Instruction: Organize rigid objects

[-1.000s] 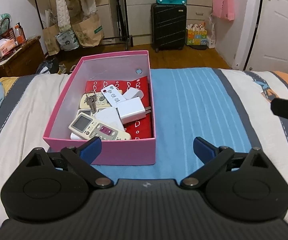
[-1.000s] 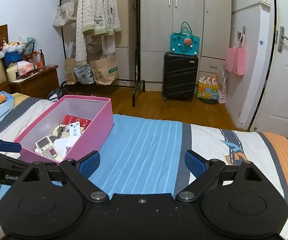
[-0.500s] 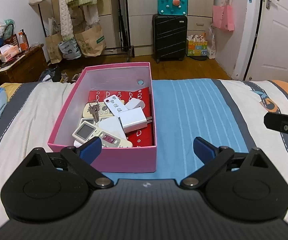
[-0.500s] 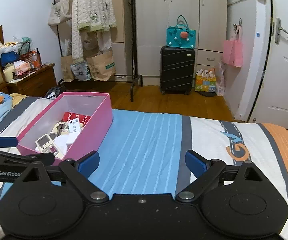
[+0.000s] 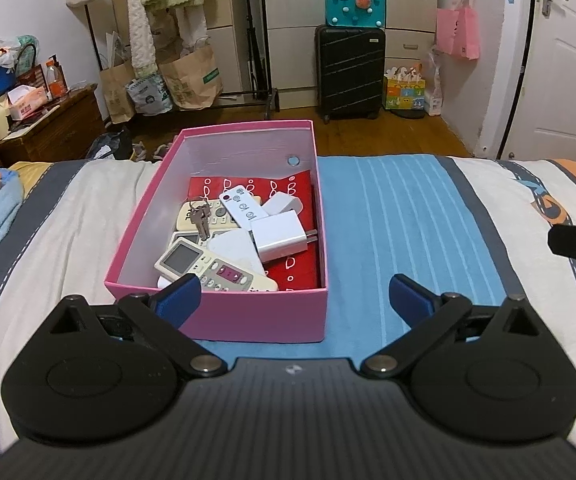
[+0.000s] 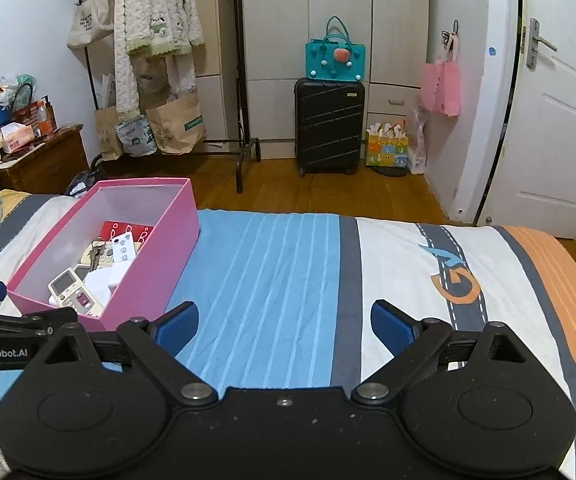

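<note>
While your left claw hangs wide and empty before the pink box on the bed, its near wall hides part of a remote. Your right claw, also wide and empty, shows only partly in the left view's edge.

One pink box is sitting on the bed. Lying inside it are four remote controls, two white chargers, one bunch of keys and one red packet, possibly two overlapping; I cannot tell.
</note>
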The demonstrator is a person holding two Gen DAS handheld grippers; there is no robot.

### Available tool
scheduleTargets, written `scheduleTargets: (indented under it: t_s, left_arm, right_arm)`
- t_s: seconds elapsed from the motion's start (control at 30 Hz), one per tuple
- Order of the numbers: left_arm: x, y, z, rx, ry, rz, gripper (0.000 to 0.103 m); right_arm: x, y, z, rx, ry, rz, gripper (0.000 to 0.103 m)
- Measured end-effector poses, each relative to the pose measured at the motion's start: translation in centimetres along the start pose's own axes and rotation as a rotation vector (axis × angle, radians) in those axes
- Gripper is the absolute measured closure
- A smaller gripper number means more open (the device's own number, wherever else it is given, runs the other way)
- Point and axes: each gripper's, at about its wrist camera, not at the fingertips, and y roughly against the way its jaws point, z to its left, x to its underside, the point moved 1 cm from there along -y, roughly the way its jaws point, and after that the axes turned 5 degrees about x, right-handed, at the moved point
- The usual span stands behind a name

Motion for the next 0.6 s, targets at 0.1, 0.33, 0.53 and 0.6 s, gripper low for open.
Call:
scheduleTargets:
  t_s: [0.1,0.33,0.53,0.6]
  left_arm:
    - [0.03,-0.07,0.08,0.000,0.002,0.007,0.001]
    - [0.10,0.30,0.14,-0.010,-0.003,-0.005,0.001]
    - [-0.06,0.26,0.45,-0.012,0.005,-0.006,0.001]
    - [-0.06,0.26,0.50,-0.013,0.008,-0.004,0.001]
  right_arm:
    - [0.04,-0.01,0.10,-0.001,-0.001,0.005,0.008]
    - [-0.02,-0.08,0.19,0.003,0.001,0.006,0.008]
    - [-0.02,-0.19,0.10,0.002,0.004,0.011,0.008]
    - [0.05,-0.23,0.06,0.002,0.006,0.012,0.008]
